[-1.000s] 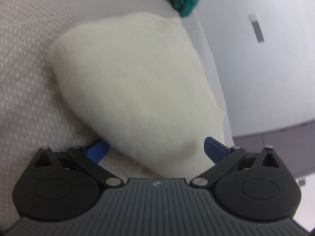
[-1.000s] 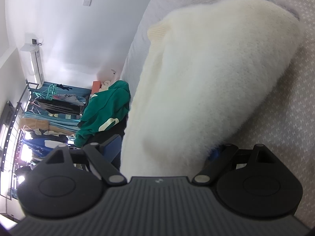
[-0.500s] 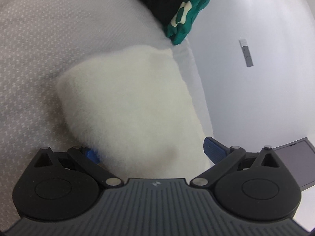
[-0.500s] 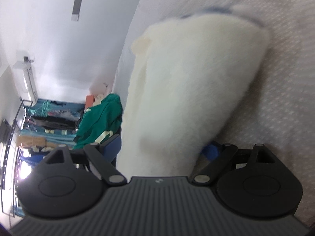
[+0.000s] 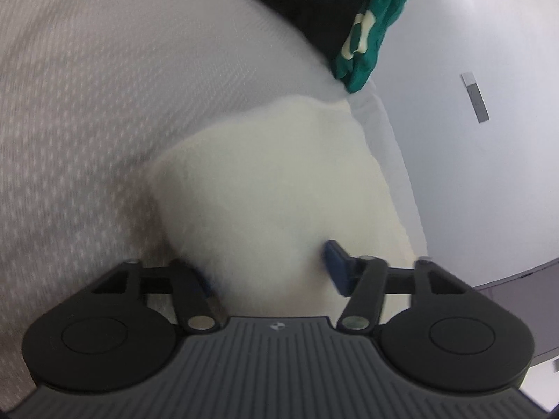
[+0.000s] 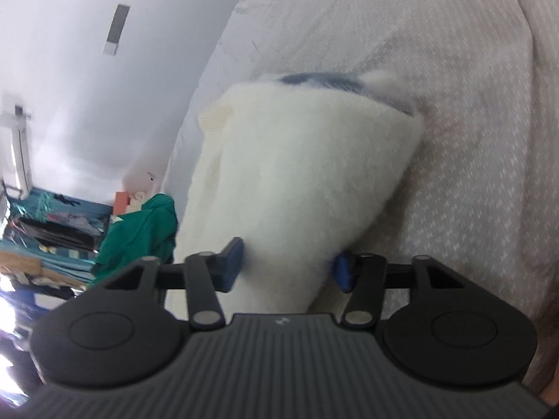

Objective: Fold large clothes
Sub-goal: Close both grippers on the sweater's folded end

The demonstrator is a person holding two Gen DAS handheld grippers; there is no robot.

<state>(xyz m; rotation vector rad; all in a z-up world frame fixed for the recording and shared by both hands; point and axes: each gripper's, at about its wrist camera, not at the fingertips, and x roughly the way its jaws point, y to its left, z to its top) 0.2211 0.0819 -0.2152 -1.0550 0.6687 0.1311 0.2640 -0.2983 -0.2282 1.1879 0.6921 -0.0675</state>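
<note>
Now both claws angle downward over the bed point(image 5: 87, 111), each astride one end of the cream fleece garment point(image 5: 265, 188) that lies bunched on the grey patterned bedspread near the bed's edge. The left claw point(image 5: 269, 270) is closing, its blue pads point(image 5: 335, 265) sinking into the fleece on both sides. The right claw point(image 6: 288, 262) is closing too, its pads point(image 6: 233, 262) pressed into a narrower fold of the same garment point(image 6: 297, 174).

Only the left wrist view shows a green and black garment point(image 5: 370, 24) heaped at the bed's far edge beyond the fleece, with a cream shape on the green cloth; it is too blurred to read as writing. Only the right wrist view shows a blue-grey patch point(image 6: 321, 82) at the fleece's far end, a green garment point(image 6: 139, 234) on the floor side of the bed, and a clothes rack point(image 6: 45, 230) past it. No hand or sleeve shows in either view.
</note>
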